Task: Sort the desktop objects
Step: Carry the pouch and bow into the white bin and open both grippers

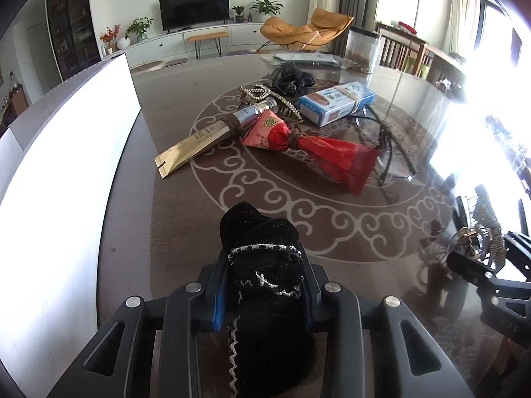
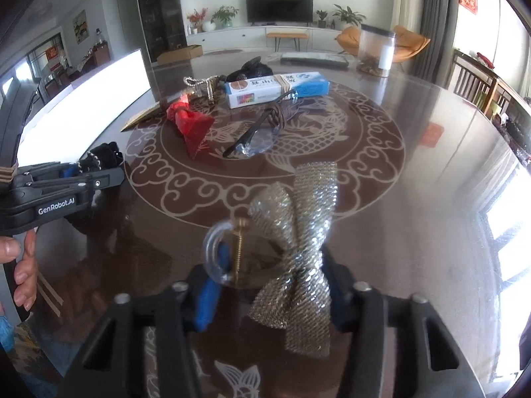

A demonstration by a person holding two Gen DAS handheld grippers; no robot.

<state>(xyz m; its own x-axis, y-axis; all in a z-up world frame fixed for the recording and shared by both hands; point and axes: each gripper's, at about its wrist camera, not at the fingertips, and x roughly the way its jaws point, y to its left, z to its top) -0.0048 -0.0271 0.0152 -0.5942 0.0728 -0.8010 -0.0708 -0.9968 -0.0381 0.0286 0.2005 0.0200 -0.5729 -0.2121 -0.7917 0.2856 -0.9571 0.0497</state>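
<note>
My left gripper (image 1: 264, 285) is shut on a black velvet hair piece (image 1: 262, 238) edged with white trim, held low over the table. My right gripper (image 2: 270, 285) is shut on a silver mesh bow hair clip (image 2: 298, 238) with a clear claw and a brass screw. That clip (image 1: 481, 232) also shows at the right edge of the left wrist view. On the table ahead lie a red wrapped packet (image 1: 312, 146), a gold sachet (image 1: 195, 146), a blue and white box (image 1: 335, 101), a rhinestone clip (image 1: 262, 94) and glasses (image 1: 395, 152).
A white board (image 1: 59, 172) stands along the table's left side. A black bundle (image 1: 292, 79), a flat tray (image 2: 313, 58) and a clear jar (image 2: 376, 49) sit at the far side. A person's hand (image 2: 20, 265) holds the left gripper (image 2: 83, 169). Chairs stand beyond the right edge.
</note>
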